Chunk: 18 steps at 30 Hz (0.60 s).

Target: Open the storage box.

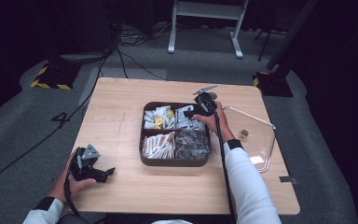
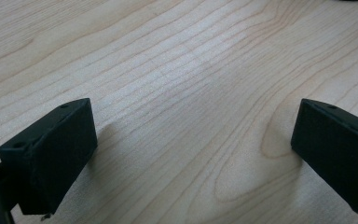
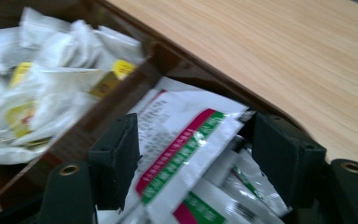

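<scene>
The surface is carrying a brown tray split into four compartments, with a clear lid lying just to its right and a small round thing sitting on that lid.

The right claw is working in the tray's far right compartment, its jaws standing spread on either side of a white sachet with a red and green stripe. The pads are not pressing it yet, as far as the blurred right gripper view is telling. The sachet is lying on a loose heap of others, so closing here is risking pinching two at once, or only a slick corner that is slipping out on the lift. One jaw is sitting near the tray's wall, and could be catching on it and nudging the tray.

The left claw is resting spread over bare wood near the front left, well apart from the tray, holding nothing and not steadying it.
</scene>
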{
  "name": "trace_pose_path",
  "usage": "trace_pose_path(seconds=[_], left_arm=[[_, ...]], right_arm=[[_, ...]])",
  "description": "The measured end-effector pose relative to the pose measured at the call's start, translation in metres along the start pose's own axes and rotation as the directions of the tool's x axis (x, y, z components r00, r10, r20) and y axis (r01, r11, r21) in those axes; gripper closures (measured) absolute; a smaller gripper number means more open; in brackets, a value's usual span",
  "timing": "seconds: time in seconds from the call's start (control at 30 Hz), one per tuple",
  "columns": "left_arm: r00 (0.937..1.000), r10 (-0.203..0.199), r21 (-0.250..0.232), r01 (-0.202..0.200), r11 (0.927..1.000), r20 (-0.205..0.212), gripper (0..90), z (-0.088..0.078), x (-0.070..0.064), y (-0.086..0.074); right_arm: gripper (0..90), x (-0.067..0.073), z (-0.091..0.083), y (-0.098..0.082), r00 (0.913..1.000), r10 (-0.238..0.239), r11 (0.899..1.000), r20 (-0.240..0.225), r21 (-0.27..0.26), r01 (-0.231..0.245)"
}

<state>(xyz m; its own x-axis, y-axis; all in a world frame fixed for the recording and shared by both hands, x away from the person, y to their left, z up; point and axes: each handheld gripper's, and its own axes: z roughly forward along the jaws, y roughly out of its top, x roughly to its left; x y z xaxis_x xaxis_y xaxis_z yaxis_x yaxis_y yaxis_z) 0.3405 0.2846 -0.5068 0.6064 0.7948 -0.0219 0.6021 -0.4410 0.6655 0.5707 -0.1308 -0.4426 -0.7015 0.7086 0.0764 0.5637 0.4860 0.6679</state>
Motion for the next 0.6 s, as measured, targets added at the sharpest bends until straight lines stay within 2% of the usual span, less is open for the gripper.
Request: trace_pose_path(seconds=[0.07, 0.1, 0.2, 0.33, 0.4, 0.47, 0.5, 0.57, 0.6], left_arm=[[1.0000, 0.000, 0.000, 0.000, 1.0000, 0.000, 0.4, 0.000, 0.000, 0.000], [1.0000, 0.000, 0.000, 0.000, 1.0000, 0.000, 0.4, 0.000, 0.000, 0.000], [1.0000, 0.000, 0.000, 0.000, 1.0000, 0.000, 0.4, 0.000, 0.000, 0.000], [1.0000, 0.000, 0.000, 0.000, 1.0000, 0.000, 0.4, 0.000, 0.000, 0.000], [1.0000, 0.000, 0.000, 0.000, 1.0000, 0.000, 0.4, 0.000, 0.000, 0.000], [1.0000, 0.000, 0.000, 0.000, 1.0000, 0.000, 0.4, 0.000, 0.000, 0.000], [1.0000, 0.000, 0.000, 0.000, 1.0000, 0.000, 0.4, 0.000, 0.000, 0.000], [1.0000, 0.000, 0.000, 0.000, 1.0000, 0.000, 0.4, 0.000, 0.000, 0.000], [1.0000, 0.000, 0.000, 0.000, 1.0000, 0.000, 0.4, 0.000, 0.000, 0.000]], right_arm=[[33.8, 0.004, 0.003, 0.002, 0.9996, -0.025, 1.000, -0.013, 0.010, 0.025], [34.2, 0.008, 0.003, 0.004, 0.9992, -0.041, 0.999, -0.001, -0.002, 0.041], [36.1, 0.011, 0.002, 0.006, 0.9985, -0.053, 0.998, -0.011, -0.018, 0.053], [47.0, 0.022, 0.003, 0.011, 0.9945, -0.102, 0.995, -0.024, -0.020, 0.101], [59.0, 0.027, 0.007, 0.012, 0.9917, -0.124, 0.992, -0.034, -0.002, 0.124], [62.2, 0.027, 0.008, 0.012, 0.9917, -0.124, 0.992, -0.036, 0.005, 0.124], [68.7, 0.028, 0.009, 0.012, 0.9915, -0.124, 0.992, -0.041, 0.011, 0.124], [74.1, 0.027, 0.007, 0.011, 0.9919, -0.119, 0.993, -0.043, 0.005, 0.120], [74.1, 0.027, 0.007, 0.011, 0.9919, -0.119, 0.993, -0.043, 0.005, 0.120]])
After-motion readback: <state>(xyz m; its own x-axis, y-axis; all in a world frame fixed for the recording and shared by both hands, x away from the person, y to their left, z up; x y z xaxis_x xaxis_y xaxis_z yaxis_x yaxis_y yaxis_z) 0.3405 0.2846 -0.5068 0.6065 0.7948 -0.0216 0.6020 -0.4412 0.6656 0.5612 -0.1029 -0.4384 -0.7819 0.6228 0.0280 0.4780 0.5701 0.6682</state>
